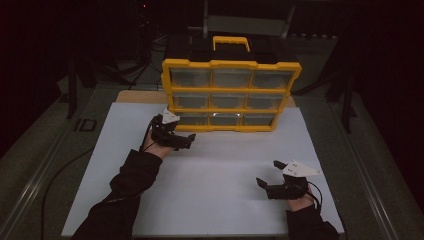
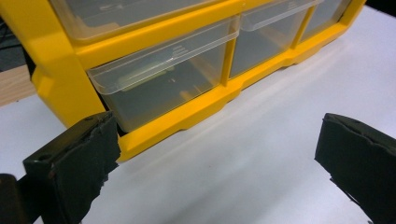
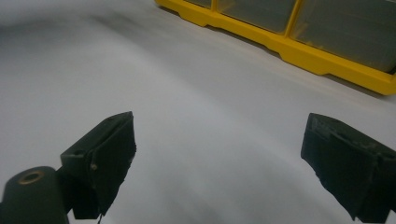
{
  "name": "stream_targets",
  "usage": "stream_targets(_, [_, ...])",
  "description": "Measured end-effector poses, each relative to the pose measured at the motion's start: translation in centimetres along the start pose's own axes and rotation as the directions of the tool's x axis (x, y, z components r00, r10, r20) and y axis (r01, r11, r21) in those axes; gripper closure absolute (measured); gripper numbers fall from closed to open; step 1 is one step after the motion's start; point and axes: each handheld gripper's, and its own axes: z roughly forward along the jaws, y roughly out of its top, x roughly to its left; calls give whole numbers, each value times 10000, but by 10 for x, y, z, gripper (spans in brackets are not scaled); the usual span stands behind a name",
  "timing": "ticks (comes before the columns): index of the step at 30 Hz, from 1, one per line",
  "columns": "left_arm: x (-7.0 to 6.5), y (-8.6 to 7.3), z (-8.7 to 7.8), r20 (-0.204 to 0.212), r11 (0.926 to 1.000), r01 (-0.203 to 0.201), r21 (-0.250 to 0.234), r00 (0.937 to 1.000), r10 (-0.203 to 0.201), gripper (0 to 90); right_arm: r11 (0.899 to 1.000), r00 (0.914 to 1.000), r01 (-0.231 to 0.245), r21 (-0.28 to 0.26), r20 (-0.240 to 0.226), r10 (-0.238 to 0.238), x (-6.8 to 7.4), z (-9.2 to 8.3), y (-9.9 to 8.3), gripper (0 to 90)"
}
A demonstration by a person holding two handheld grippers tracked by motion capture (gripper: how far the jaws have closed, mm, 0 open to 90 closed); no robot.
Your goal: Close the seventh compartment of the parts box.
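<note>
Nothing readable anywhere: no lettering, brand or number on the yellow plastic organiser case with clear drawers, none on its clear bottom-left drawer front up close, none across the plain white tabletop board.

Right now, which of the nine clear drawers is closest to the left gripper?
The bottom-row drawer at the left end. The left gripper is open just in front of it, by the yellow cabinet's lower left corner; the other eight sit higher or farther right.
</note>
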Motion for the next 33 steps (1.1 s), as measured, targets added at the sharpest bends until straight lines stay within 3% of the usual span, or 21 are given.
stream_targets(9, [-1, -8, -17, 90, 9999, -101, -102, 9999, 101, 0, 10000, 10000, 36, 39, 19, -36, 0, 0, 1, 101])
stream_targets(33, [8, -32, -65, 207, 9983, 104, -575, 9997, -92, 0, 10000, 10000, 32, 10, -1, -32, 2, 0, 2, 101])
